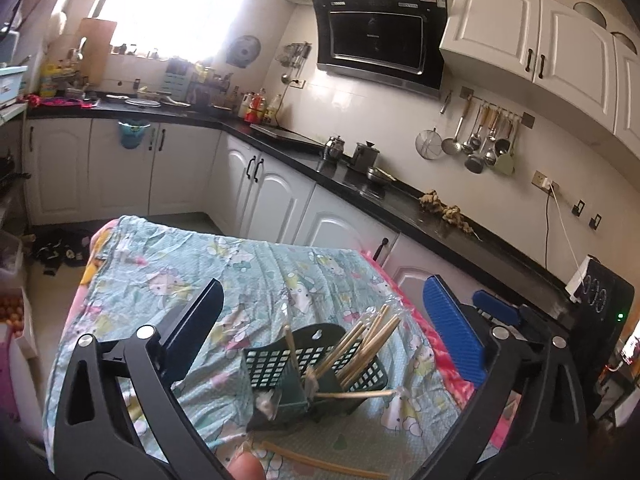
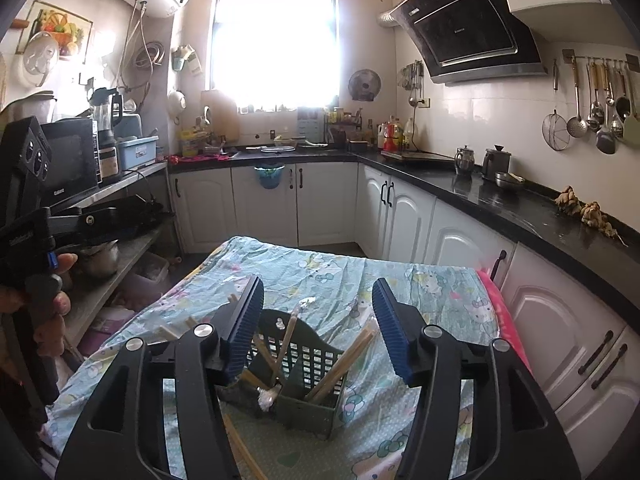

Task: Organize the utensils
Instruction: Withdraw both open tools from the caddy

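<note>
While both of my tongs hang spread wide above the cloth-covered worktop [image 1: 168,264], nothing sits between their pads. In the left wrist view, my left tongs [image 1: 320,322] frame the dark green utensil basket [image 1: 280,364], which stands in the lower middle of the frame, nearer the blue right-hand pad than the dark left-hand one. A bundle of chopsticks [image 1: 362,344] leans out of it toward the upper right, one stick stands upright at its left side, and another lies across its front. A loose chopstick [image 1: 320,462] lies on the cloth at the bottom edge, below the basket. In the right wrist view, my right tongs [image 2: 318,326] also straddle the basket [image 2: 308,364], which sits low in the centre, its back wall rising between the two blue pads, apart from both. My left hand [image 2: 48,304] shows at the far left edge, wrapped round a black handle.
</note>
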Motion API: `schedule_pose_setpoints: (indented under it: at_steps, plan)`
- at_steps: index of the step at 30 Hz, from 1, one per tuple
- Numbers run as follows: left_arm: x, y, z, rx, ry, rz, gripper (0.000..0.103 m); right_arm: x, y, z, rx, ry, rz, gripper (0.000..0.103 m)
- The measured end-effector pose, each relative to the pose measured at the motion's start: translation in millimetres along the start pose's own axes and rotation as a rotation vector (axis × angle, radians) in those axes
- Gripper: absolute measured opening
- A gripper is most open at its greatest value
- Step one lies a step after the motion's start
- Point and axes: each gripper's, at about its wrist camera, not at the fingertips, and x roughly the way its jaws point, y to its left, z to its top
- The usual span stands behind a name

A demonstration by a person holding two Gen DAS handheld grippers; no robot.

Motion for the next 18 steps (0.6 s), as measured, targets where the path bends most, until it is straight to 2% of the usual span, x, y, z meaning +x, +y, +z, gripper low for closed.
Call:
schedule_pose_setpoints:
  at_steps: [9, 18]
  plan:
    - [-18.5, 8.8, -21.3, -0.024, 0.024, 0.034, 0.092, -25.4, 10.3, -11.4, -0.016, -0.007, 0.027, 0.056]
    - [-27.9, 20.7, -48.2, -0.050, 0.069, 0.065, 0.092, -35.2, 28.3, -28.5, -0.046, 0.024, 0.068, 0.056]
